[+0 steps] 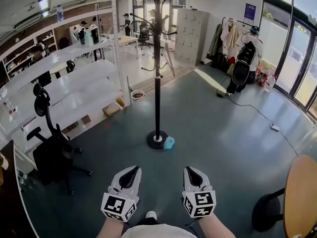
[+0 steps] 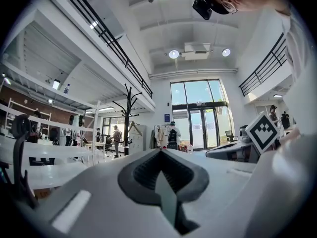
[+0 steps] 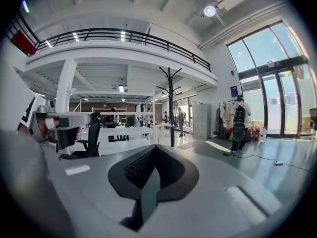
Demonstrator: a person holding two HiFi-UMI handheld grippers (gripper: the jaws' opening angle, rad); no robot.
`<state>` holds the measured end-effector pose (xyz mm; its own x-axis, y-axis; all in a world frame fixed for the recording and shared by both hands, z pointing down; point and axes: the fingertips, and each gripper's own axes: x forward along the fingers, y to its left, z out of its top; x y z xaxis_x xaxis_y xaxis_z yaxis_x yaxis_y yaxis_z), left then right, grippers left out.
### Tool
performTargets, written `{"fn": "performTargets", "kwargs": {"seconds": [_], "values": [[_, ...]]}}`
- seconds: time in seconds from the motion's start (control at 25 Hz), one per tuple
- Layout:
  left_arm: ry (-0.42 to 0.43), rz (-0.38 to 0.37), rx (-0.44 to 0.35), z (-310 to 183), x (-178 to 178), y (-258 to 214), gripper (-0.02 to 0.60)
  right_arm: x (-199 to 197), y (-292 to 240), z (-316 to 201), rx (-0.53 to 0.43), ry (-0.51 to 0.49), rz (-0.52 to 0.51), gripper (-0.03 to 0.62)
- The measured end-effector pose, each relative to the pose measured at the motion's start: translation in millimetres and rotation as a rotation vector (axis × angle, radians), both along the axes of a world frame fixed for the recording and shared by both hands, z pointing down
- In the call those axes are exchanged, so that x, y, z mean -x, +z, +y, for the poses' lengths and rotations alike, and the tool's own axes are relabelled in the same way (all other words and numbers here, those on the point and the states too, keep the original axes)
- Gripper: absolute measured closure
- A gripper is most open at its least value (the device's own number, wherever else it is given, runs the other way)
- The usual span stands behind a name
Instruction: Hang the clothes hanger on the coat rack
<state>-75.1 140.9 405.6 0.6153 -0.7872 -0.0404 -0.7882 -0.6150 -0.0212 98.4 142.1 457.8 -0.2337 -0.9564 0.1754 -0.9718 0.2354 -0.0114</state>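
The black coat rack [image 1: 157,78] stands on the grey floor ahead of me, its round base [image 1: 157,140] a short way beyond both grippers. It also shows far off in the left gripper view [image 2: 127,118] and the right gripper view [image 3: 171,108]. A pale triangular shape like a hanger [image 2: 133,128] shows beside its pole, too small to tell. My left gripper [image 1: 134,169] and right gripper [image 1: 190,170] are held side by side low in the head view, pointing at the rack. Both have their jaws together with nothing between them.
A light blue object [image 1: 169,143] lies by the rack's base. White shelving [image 1: 84,78] and a black office chair [image 1: 49,148] stand at the left. A round wooden table [image 1: 302,197] and a dark stool [image 1: 267,212] are at the right. A cable with a power strip [image 1: 275,128] crosses the floor; a person [image 1: 242,63] stands far right.
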Motion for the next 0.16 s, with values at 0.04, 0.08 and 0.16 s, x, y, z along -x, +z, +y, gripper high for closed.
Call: {"fn": "performTargets", "kwargs": {"seconds": [0.04,0.08,0.16], "values": [[-0.002,0.001,-0.001,-0.6,1.2,0.0,0.581,0.0,0.0,-0.1,-0.001,0.001,0.000,0.569],[-0.005,0.002,-0.001,-1.4,2.8,-0.1,0.581,0.3,0.2,-0.3,-0.002,0.002,0.001,0.569],[-0.011,0.004,-0.002,-3.3,6.2,-0.1,0.581,1.1,0.7,-1.1,-0.003,0.003,0.002,0.569]]}}
